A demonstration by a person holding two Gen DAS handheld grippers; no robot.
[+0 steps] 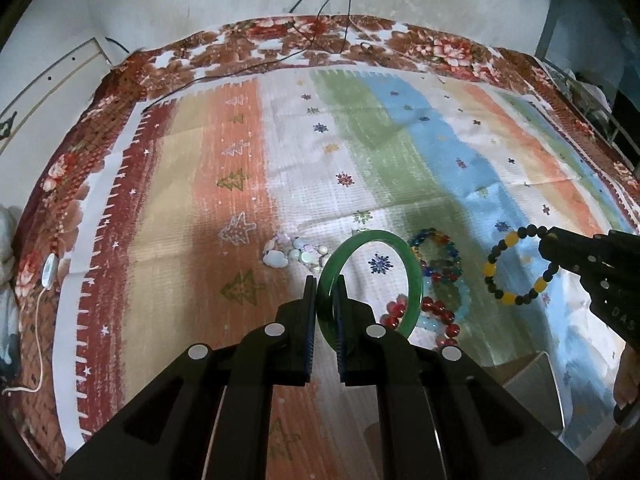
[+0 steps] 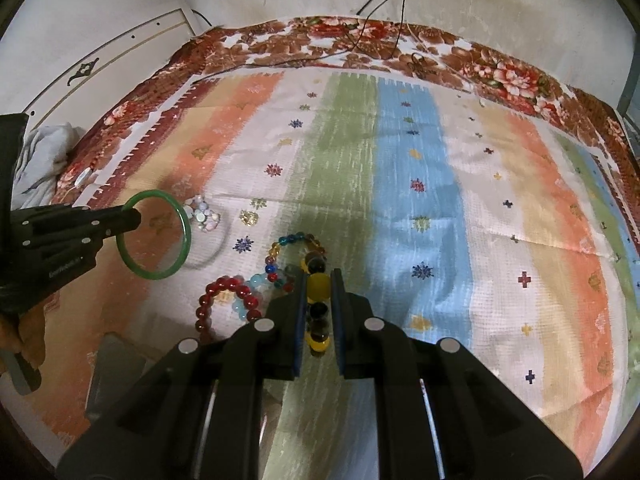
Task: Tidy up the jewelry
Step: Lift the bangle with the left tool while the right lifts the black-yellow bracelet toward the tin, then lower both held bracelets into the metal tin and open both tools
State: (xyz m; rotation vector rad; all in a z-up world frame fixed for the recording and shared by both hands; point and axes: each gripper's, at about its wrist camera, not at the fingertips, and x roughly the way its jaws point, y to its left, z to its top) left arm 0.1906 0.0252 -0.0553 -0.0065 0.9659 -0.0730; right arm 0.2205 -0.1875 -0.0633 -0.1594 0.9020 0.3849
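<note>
Far left: a white cord [image 1: 38, 312] trailing along the floral border [image 1: 60, 184] of the bed. Wide bare striped cloth [image 1: 208, 184] behind and left of the jewelry. Left gripper [image 1: 325, 292] pinching the green bangle [image 1: 414, 276], held upright above the cloth. Beside it, pale shell bracelet [image 1: 296, 256]; then multicolored bead bracelet [image 1: 436, 256], light-blue bead bracelet [image 1: 460, 304] and red bead bracelet [image 1: 440, 312] heaped together, touching. Right gripper [image 2: 319, 280] clamped on the yellow-and-black bead bracelet [image 2: 319, 286], lifted clear. Lettering on both gripper bodies, too small to read. Grey box [image 1: 532, 388] near the front edge, contents hidden.
</note>
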